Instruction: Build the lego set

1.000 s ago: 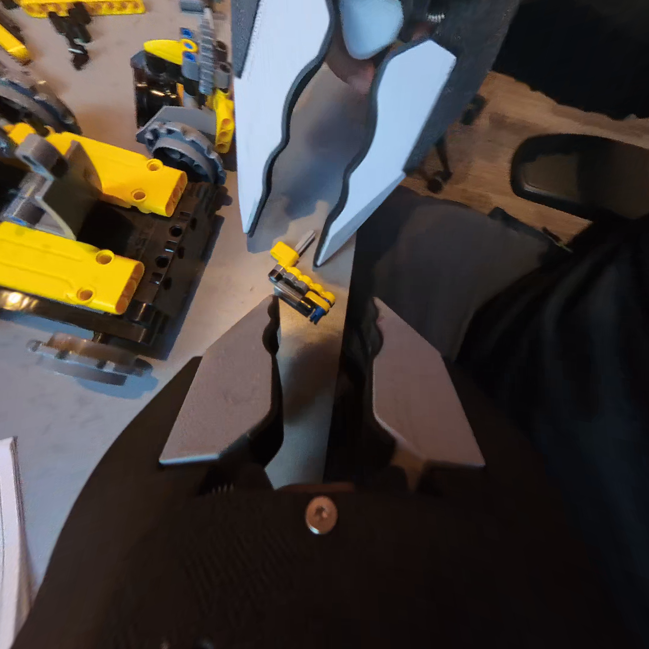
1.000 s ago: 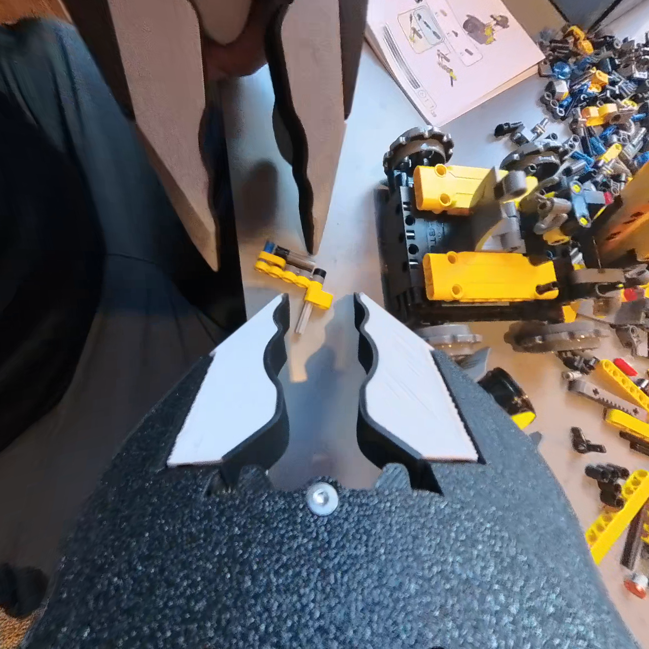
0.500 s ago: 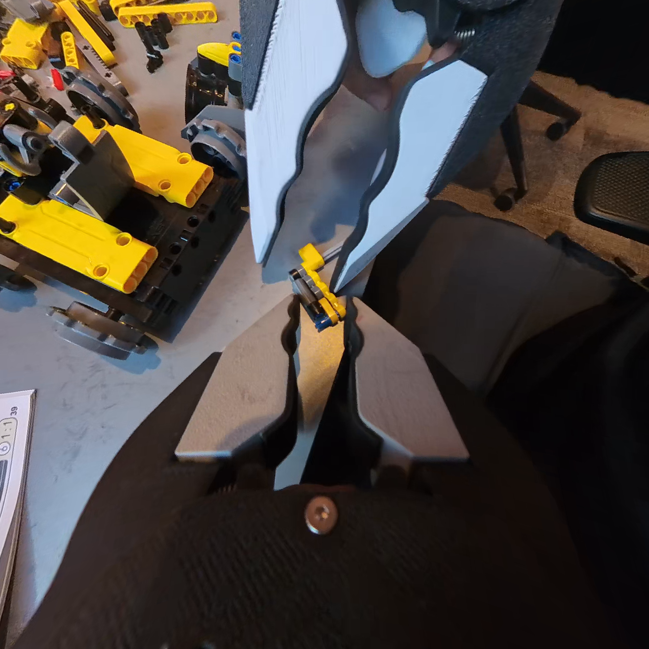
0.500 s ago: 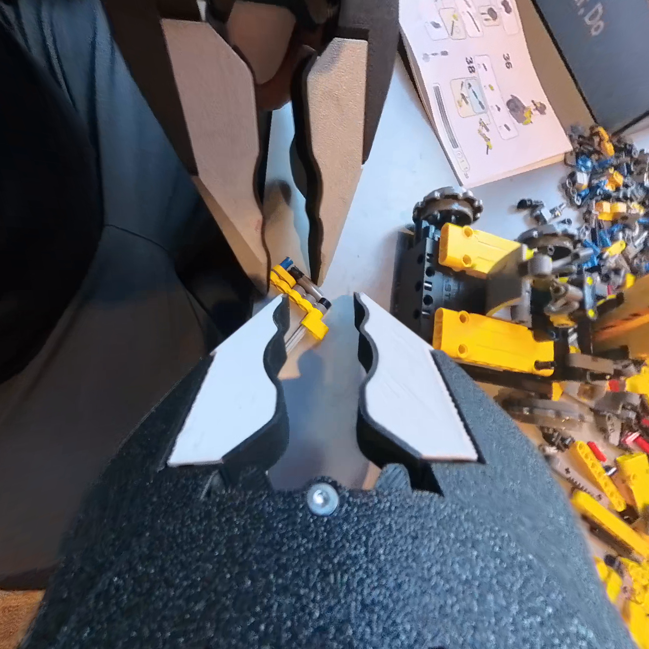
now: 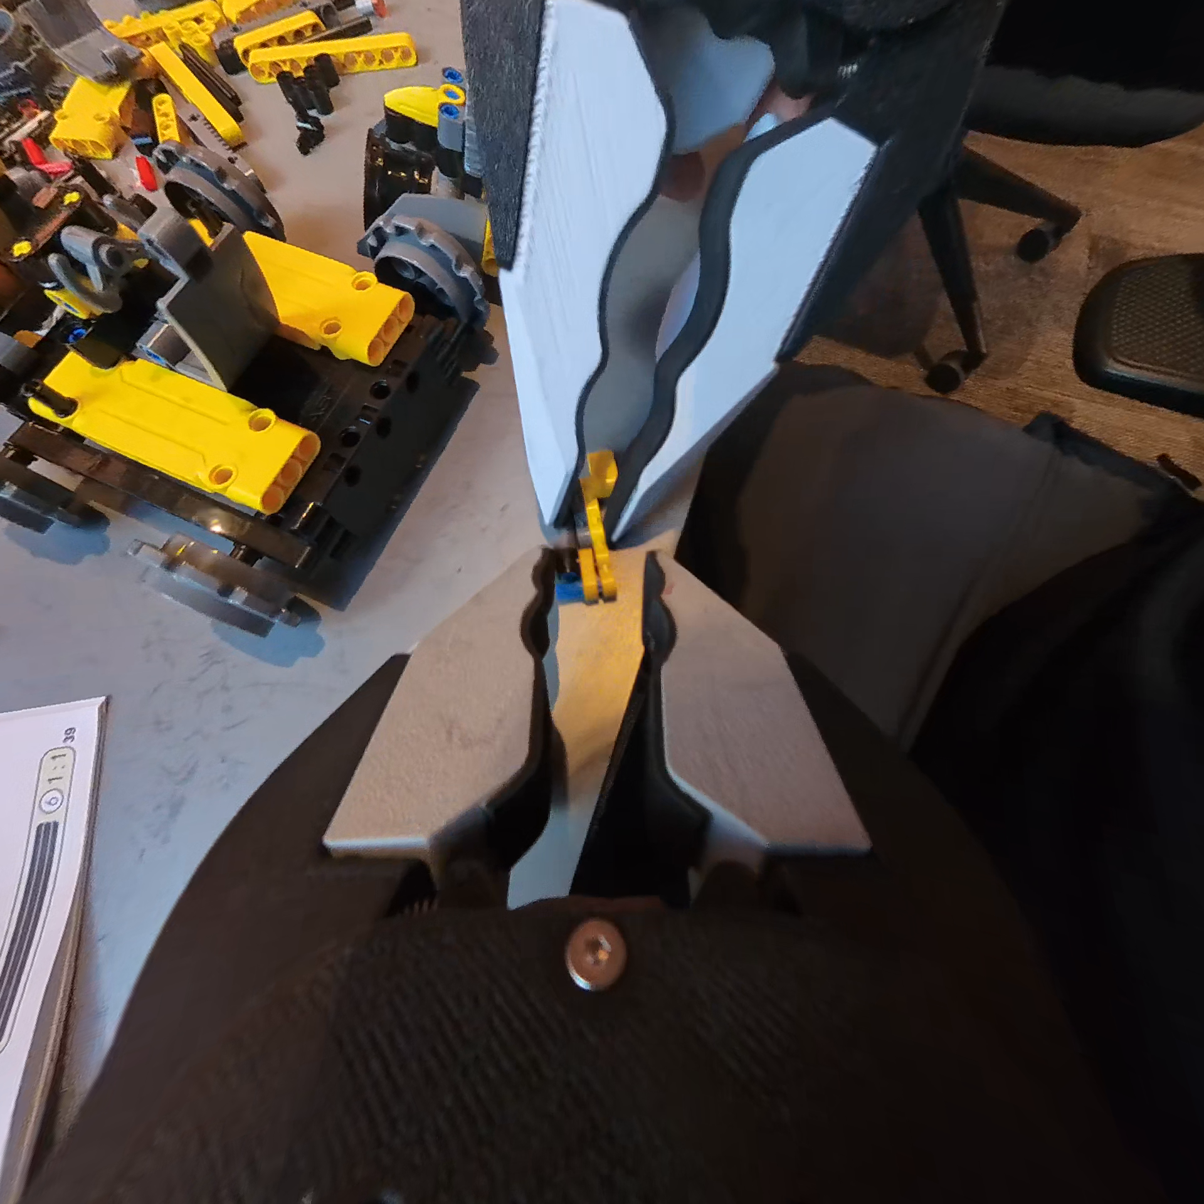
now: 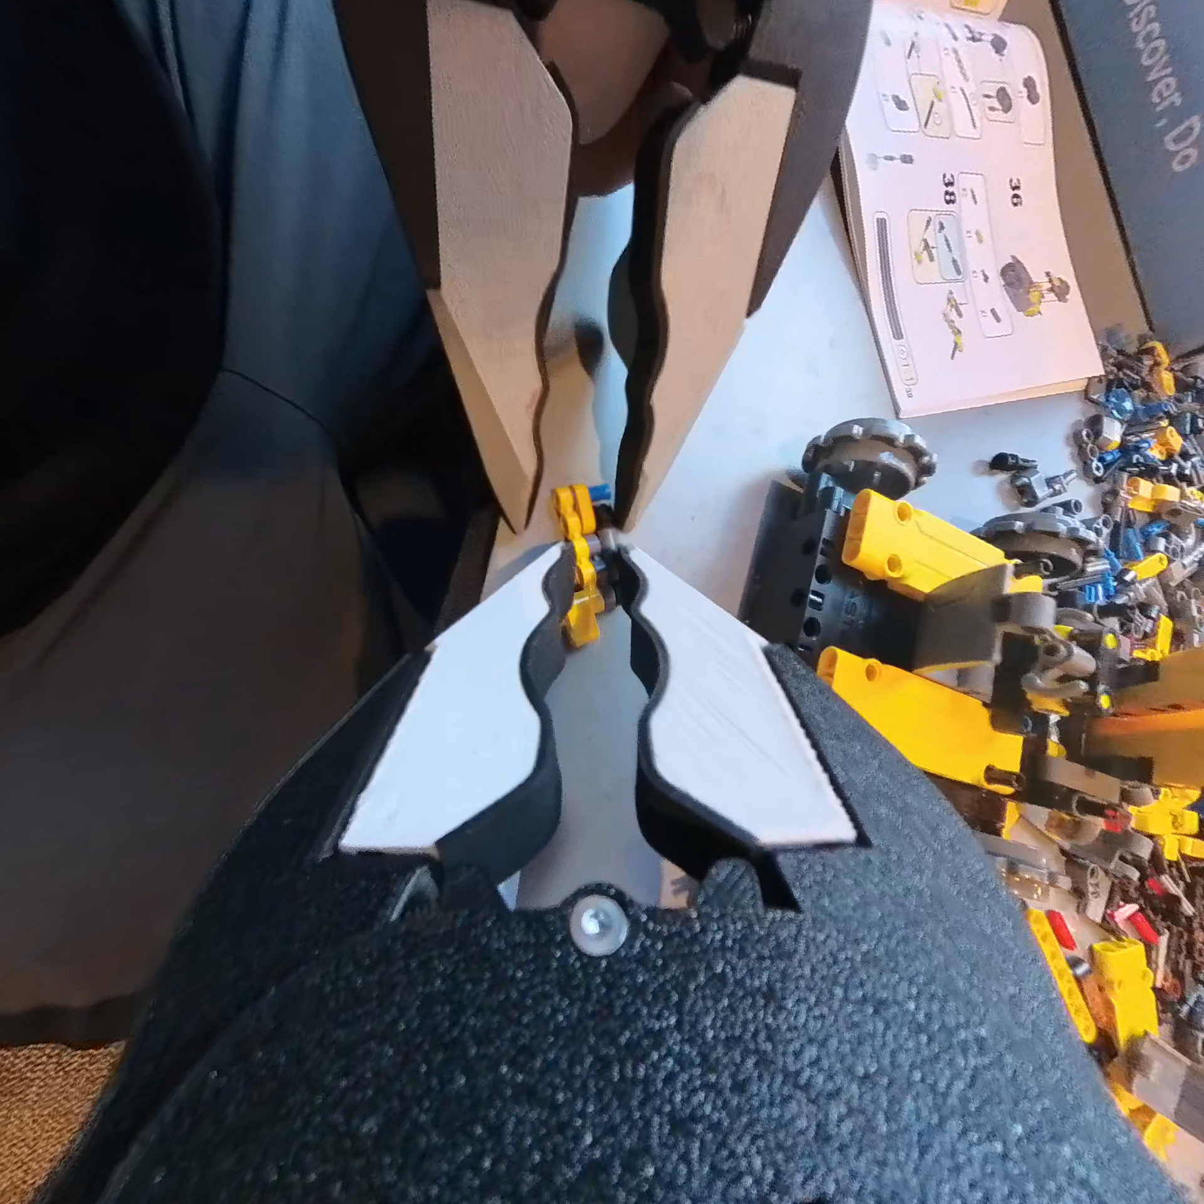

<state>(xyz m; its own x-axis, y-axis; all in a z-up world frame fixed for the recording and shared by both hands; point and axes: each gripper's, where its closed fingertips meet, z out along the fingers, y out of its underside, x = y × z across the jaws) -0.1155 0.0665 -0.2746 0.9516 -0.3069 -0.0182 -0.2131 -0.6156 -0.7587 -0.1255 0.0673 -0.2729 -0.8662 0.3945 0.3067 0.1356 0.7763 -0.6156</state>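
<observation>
Yellow link [image 6: 576, 573] pinched in right gripper [image 6: 589, 554]; left gripper [image 5: 596, 560], jaws parted, brackets its free end above bench [image 5: 195, 684]. Model [image 5: 215, 365] stands beside.

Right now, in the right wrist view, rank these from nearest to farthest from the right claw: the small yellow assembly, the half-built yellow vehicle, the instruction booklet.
1. small yellow assembly, pinched in the right claw.
2. half-built yellow vehicle, on the table to the right.
3. instruction booklet, beyond it, upper right.
</observation>
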